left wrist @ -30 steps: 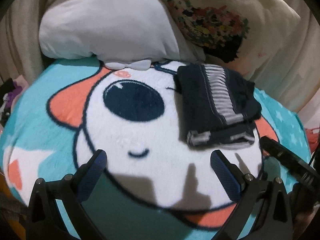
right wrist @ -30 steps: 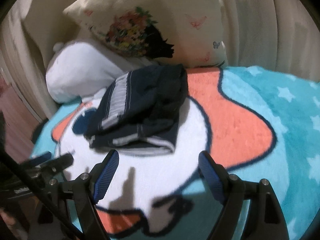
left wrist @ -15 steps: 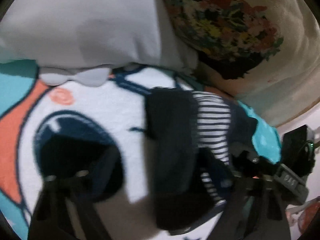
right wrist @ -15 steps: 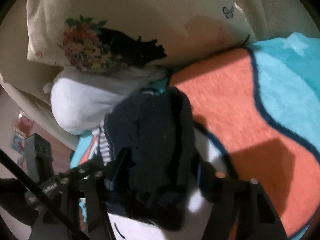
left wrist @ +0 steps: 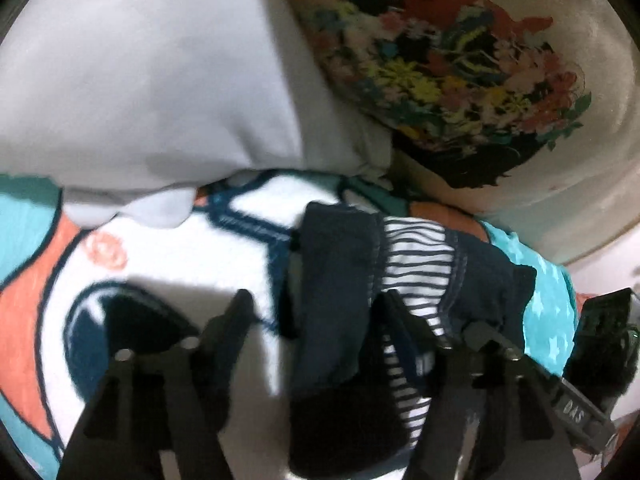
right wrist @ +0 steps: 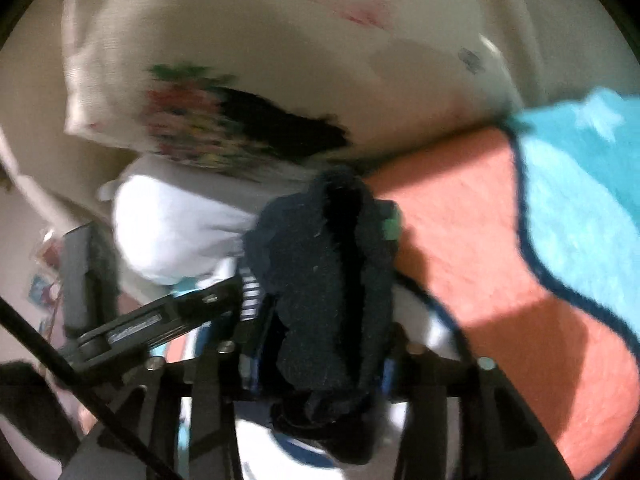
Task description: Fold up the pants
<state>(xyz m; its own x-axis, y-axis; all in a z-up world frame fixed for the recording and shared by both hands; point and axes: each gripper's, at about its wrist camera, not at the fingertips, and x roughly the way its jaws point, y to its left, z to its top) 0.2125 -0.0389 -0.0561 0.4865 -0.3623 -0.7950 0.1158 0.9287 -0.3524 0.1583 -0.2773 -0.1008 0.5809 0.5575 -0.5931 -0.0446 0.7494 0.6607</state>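
The dark navy folded pants with a white-striped band [left wrist: 352, 312] lie as a compact bundle on the fleece cartoon blanket in teal, orange and white [left wrist: 168, 256] that covers the bed, just in front of the plain white pillow [left wrist: 140, 80] and the cream pillow with a flower print [left wrist: 460, 60]. Both tools straddle the bundle from opposite sides. The left tool [left wrist: 316, 316] has just been closing; its jaws stand part-way in, one finger over the striped band and the other on the blanket beside the dark edge, though blur hides whether the pads press. The right tool [right wrist: 320, 356] has its blue pads tight against the bunched navy cloth, so it seems to hold the pants. The folding itself looks finished, and the step in hand appears to be gripping the bundle to lift or shift it. The next move calls for both tools pinching all layers evenly and rising together, or the fold could slip apart.
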